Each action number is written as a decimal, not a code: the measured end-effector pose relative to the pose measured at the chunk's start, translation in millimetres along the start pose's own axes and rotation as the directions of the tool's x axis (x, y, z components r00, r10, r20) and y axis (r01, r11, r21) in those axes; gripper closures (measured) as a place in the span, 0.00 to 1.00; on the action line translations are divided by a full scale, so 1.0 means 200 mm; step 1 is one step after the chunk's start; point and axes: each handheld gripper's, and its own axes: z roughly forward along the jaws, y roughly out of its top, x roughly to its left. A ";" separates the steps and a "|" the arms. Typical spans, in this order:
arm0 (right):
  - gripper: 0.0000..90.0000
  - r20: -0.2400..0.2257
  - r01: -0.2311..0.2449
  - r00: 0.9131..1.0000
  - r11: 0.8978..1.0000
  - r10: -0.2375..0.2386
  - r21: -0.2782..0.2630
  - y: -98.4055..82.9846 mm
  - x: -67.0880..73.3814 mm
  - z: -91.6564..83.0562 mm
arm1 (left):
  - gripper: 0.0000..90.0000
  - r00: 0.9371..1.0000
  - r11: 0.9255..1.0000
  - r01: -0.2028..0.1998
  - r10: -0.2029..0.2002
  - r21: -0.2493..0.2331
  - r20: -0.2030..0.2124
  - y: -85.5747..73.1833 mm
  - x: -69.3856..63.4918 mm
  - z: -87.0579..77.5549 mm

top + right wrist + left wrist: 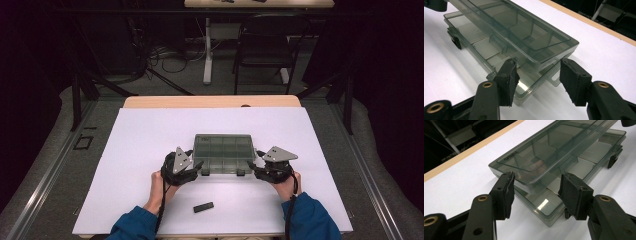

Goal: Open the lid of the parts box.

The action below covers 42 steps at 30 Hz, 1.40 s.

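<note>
Black jaws of the left gripper (536, 192) stand parted around the near corner of the smoky plastic organiser box (223, 153), whose lid (554, 147) sits raised; I cannot tell if the pads press it. Right gripper (537, 78) mirrors this at the opposite corner, contact equally unclear. Box rests mid-table on the white sheet (150, 145). Risk: uneven lifting could twist the lid or skid the box. Both hands lie low, angled inward.

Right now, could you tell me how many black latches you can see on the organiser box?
2: both on the near front edge of the smoky plastic box, one latch towards the left, one towards the right. Others may be hidden.
</note>
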 end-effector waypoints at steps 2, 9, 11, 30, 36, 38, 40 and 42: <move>0.53 -0.006 0.009 1.000 1.000 -0.009 -0.006 0.00 0.00 0.00 | 0.50 1.000 1.000 0.002 -0.002 -0.003 0.000 0.00 0.00 0.00; 0.57 -0.008 0.009 1.000 1.000 -0.009 -0.015 0.01 0.00 0.01 | 0.50 1.000 1.000 0.013 -0.013 -0.005 0.005 0.00 0.01 0.00; 0.58 -0.003 0.015 1.000 1.000 -0.015 -0.017 0.01 0.01 0.01 | 0.49 1.000 1.000 0.012 -0.012 0.002 0.010 -0.01 0.01 0.01; 0.61 0.026 0.019 1.000 0.999 -0.018 -0.028 0.04 -0.01 0.01 | 0.55 1.000 1.000 0.007 -0.007 0.004 0.002 0.00 0.03 0.01; 0.61 0.027 0.021 0.999 0.999 -0.020 -0.031 0.05 -0.01 0.00 | 0.60 1.000 1.000 0.006 -0.006 -0.012 0.005 0.01 0.04 0.00; 0.61 0.028 0.021 0.999 0.999 -0.020 -0.033 0.05 0.00 0.00 | 0.61 1.000 1.000 0.005 -0.005 -0.013 0.007 0.02 0.05 -0.01; 0.61 0.029 0.024 0.999 0.999 -0.023 -0.035 0.05 0.00 -0.01 | 0.61 1.000 1.000 0.006 -0.006 -0.015 0.005 0.02 0.05 -0.01; 0.62 0.031 0.029 0.999 0.999 -0.028 -0.039 0.06 -0.01 -0.01 | 0.62 1.000 1.000 0.008 -0.008 -0.016 0.004 0.03 0.06 -0.01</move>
